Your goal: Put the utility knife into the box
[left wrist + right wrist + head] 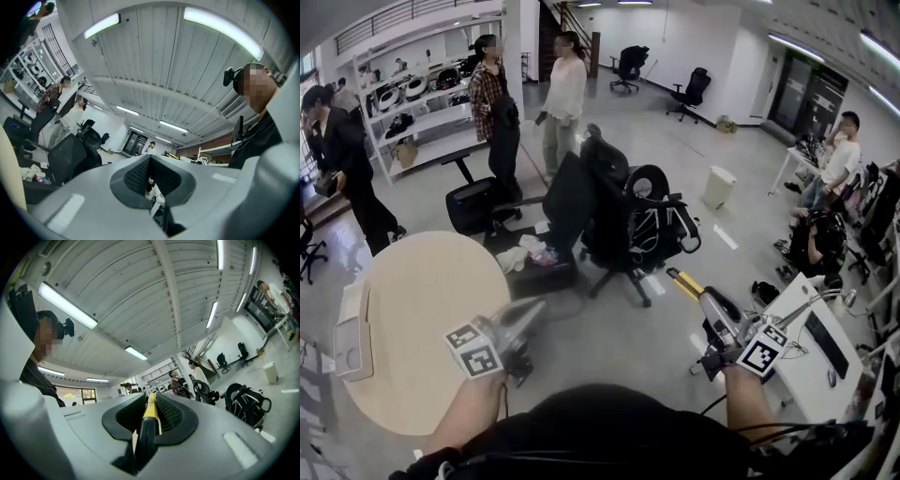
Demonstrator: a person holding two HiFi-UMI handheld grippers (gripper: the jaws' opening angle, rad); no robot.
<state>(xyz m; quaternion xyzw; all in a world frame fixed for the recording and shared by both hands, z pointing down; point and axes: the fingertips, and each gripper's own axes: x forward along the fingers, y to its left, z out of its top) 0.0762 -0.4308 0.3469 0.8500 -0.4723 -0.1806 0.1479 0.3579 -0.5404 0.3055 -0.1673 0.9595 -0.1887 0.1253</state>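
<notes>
My right gripper [709, 309] is shut on a yellow and black utility knife [686, 282], whose yellow end sticks out past the jaws toward the chairs. In the right gripper view the knife [150, 412] runs lengthwise between the ribbed pads [171, 414], and the view points up at the ceiling. My left gripper [532, 309] hovers over the right edge of the round wooden table [412, 309]; its jaws stand together with nothing between them. The left gripper [149, 177] also looks up at the ceiling. A pale open box [352, 345] sits at the table's left edge.
Black office chairs with a backpack [628, 225] stand just ahead on the floor. A white desk [811, 361] with a keyboard is at the lower right. Several people stand by shelves at the back left, and others sit at the right.
</notes>
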